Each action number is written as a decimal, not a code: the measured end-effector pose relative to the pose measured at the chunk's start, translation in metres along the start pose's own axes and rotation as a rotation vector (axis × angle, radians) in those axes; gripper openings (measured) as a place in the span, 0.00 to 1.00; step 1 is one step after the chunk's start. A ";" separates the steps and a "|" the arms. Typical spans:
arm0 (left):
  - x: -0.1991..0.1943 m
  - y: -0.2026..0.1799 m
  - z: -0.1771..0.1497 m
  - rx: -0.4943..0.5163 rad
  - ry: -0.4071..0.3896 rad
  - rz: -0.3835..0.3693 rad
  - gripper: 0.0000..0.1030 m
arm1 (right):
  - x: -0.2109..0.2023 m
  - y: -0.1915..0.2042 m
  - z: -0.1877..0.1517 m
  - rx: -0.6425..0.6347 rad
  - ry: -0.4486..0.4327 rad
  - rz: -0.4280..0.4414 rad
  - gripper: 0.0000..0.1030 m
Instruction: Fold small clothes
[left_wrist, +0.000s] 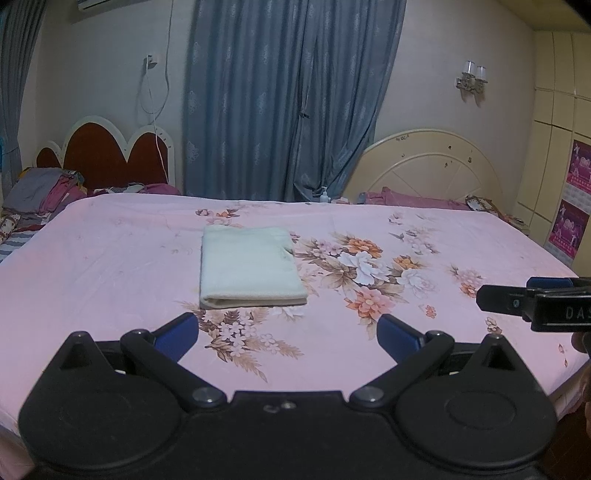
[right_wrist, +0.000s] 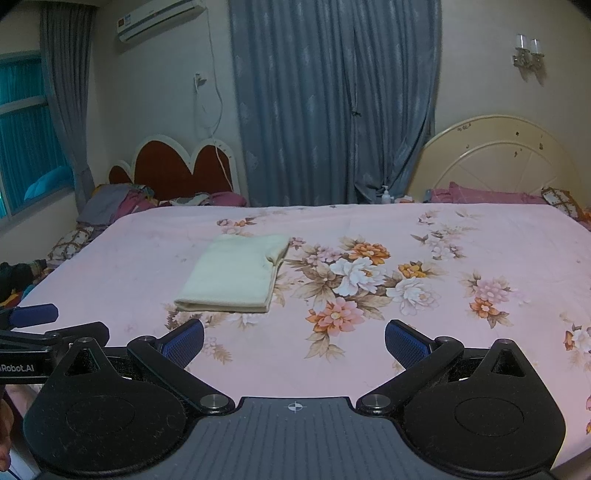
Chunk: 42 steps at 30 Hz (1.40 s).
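A pale cream garment (left_wrist: 249, 266) lies folded into a neat rectangle on the pink floral bed sheet (left_wrist: 110, 266), its folded edge toward me. It also shows in the right wrist view (right_wrist: 236, 275). My left gripper (left_wrist: 288, 336) is open and empty, held just in front of the garment and apart from it. My right gripper (right_wrist: 294, 343) is open and empty, in front of the garment and to its right. The right gripper's side shows in the left wrist view (left_wrist: 532, 301); the left gripper's side shows in the right wrist view (right_wrist: 33, 332).
The bed runs wide to both sides with a flower print (left_wrist: 369, 273) right of the garment. Piled clothes (left_wrist: 44, 195) lie at the far left, pillows (left_wrist: 413, 199) and a small bottle (left_wrist: 324, 195) at the far edge. Blue curtains (left_wrist: 288, 96) and headboards stand behind.
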<state>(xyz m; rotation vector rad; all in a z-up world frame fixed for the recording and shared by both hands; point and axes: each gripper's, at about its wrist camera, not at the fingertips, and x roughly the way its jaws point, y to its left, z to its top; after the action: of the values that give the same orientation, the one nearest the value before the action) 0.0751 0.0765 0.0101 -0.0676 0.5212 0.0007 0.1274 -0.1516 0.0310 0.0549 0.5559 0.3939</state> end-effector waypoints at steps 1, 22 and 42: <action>0.001 0.001 0.000 0.000 0.000 0.000 0.99 | 0.000 0.000 0.000 0.001 -0.001 0.001 1.00; 0.001 0.008 -0.001 0.002 -0.001 0.005 0.99 | 0.004 -0.001 -0.002 -0.006 0.002 0.010 1.00; 0.001 0.012 0.001 0.008 -0.010 -0.001 0.99 | 0.004 0.001 -0.003 -0.011 -0.002 0.012 1.00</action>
<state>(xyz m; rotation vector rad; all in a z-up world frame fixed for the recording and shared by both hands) 0.0763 0.0887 0.0098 -0.0605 0.5111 -0.0018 0.1289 -0.1493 0.0268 0.0481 0.5517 0.4084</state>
